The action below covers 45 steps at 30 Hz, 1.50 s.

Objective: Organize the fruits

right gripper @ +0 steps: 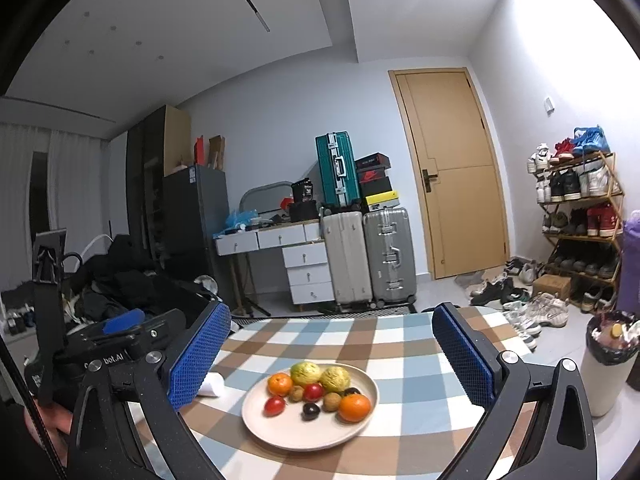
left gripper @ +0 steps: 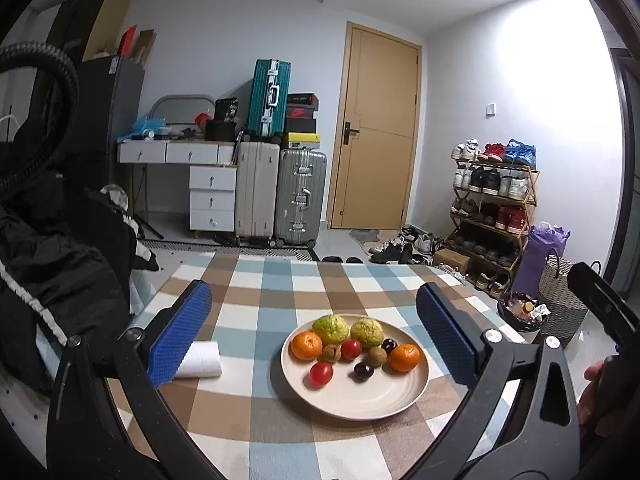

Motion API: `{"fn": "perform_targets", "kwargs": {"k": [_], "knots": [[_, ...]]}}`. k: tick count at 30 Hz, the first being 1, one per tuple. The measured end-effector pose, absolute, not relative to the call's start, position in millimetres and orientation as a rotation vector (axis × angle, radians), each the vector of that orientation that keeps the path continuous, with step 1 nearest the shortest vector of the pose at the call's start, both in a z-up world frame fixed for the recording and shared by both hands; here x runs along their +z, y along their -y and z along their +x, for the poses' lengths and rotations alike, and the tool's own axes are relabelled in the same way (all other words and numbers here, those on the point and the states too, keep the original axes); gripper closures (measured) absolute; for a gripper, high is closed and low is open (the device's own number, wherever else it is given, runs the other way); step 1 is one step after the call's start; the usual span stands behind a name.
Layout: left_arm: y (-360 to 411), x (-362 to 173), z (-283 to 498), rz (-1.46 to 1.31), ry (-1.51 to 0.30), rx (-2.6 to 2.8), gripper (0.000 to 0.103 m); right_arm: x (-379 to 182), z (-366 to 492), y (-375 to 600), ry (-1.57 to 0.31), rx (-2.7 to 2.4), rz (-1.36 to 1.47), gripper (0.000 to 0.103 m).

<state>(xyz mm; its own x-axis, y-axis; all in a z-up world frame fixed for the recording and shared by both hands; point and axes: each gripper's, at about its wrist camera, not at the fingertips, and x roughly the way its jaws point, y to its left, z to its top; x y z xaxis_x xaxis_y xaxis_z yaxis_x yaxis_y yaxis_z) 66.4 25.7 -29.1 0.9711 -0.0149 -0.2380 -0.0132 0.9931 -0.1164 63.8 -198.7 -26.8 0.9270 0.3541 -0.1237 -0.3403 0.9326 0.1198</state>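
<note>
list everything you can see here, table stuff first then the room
plate: 1, cream, centre of the checked table
oranges: 2, orange, left and right sides of the plate
green fruits: 2, yellow-green, far side of the plate
red fruits: 2, red, one mid-plate, one nearer the front
brown fruits: 2, brown, mid-plate
dark fruits: 2, near-black, right of centre
white roll: 1, white, on the table left of the plate
suitcases: 3, teal, cream, silver, by the back wall
door: 1, tan, shut
shoe rack: 1, wooden, right wall, full of shoes
left gripper: blue fingers, open
right gripper: blue fingers, open
</note>
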Motion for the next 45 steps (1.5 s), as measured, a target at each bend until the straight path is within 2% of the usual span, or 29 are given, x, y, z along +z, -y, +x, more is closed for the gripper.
{"fn": "perform_targets", "kwargs": {"k": [22,31,36,45], "knots": [[-28,-111,108,-0.049,-0.316,0.030,0.001,-89,91,188,-0.250,0.306,-0.005,0.000],[-33,-126,116,-0.057,-0.339,0.023,0.001,-99,100,183,-0.292,0.300,-0.020,0.000],[-33,-129,122,-0.052,-0.349,0.038,0.001,-108,117,174,-0.384,0.272,-0.057,0.000],[-26,-127,114,-0.018,-0.326,0.022,0.001,-111,114,170,-0.367,0.268,-0.085,0.000]]}}
